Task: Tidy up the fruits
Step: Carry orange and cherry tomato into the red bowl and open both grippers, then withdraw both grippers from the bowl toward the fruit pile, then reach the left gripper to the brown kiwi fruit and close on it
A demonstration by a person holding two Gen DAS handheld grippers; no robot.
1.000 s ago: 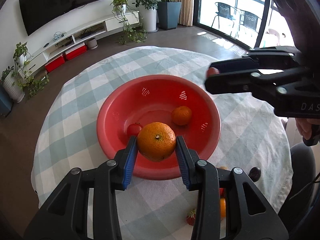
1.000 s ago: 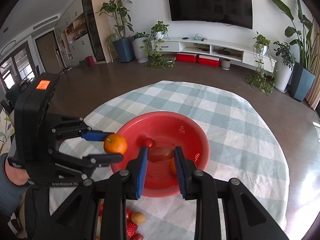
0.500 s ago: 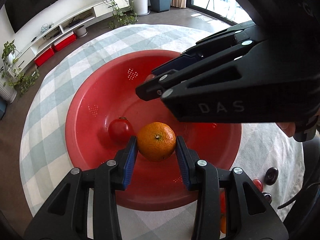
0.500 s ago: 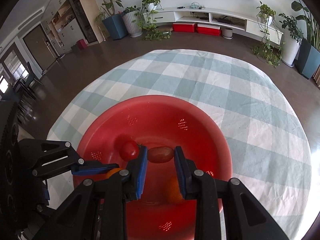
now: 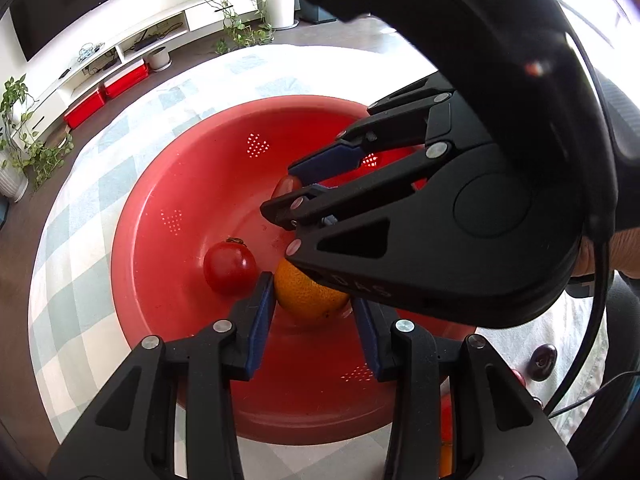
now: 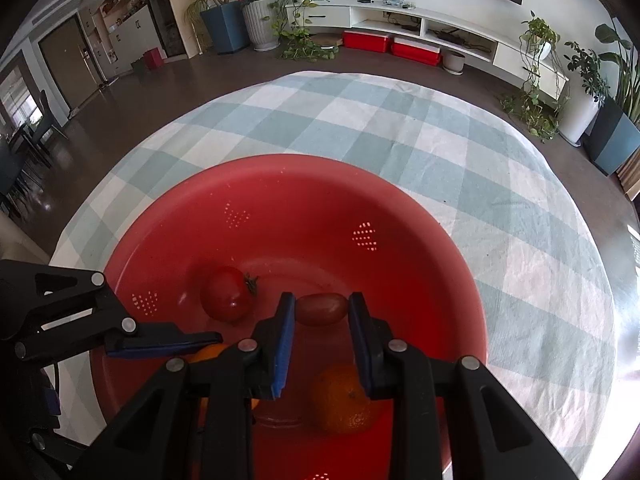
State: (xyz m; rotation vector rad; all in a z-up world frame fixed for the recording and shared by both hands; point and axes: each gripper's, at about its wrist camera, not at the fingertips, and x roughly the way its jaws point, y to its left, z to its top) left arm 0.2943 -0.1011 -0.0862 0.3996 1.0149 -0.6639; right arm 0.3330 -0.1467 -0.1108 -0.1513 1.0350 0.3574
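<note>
A red perforated bowl (image 5: 168, 216) (image 6: 400, 216) stands on the checked tablecloth. My left gripper (image 5: 314, 304) has its jaws wide, and an orange (image 5: 308, 300) lies between them in the bowl, seemingly loose. A red tomato (image 5: 229, 266) (image 6: 226, 293) lies beside it. My right gripper (image 6: 322, 310) (image 5: 290, 192) is shut on a small dark-red grape tomato (image 6: 322, 309) (image 5: 286, 185) and holds it low inside the bowl. A second orange (image 6: 342, 398) lies under the right gripper. The left gripper's fingers (image 6: 160, 344) show at the left of the right wrist view.
The round table with the blue-and-white checked cloth (image 6: 400, 128) ends near the bowl's far side. Small dark and red fruits (image 5: 542, 360) lie on the cloth right of the bowl. The right gripper's body crosses closely over the left gripper.
Both grippers moved down into the bowl. The left jaws opened wider around the orange, which now sits low. The right gripper still holds the grape tomato.
</note>
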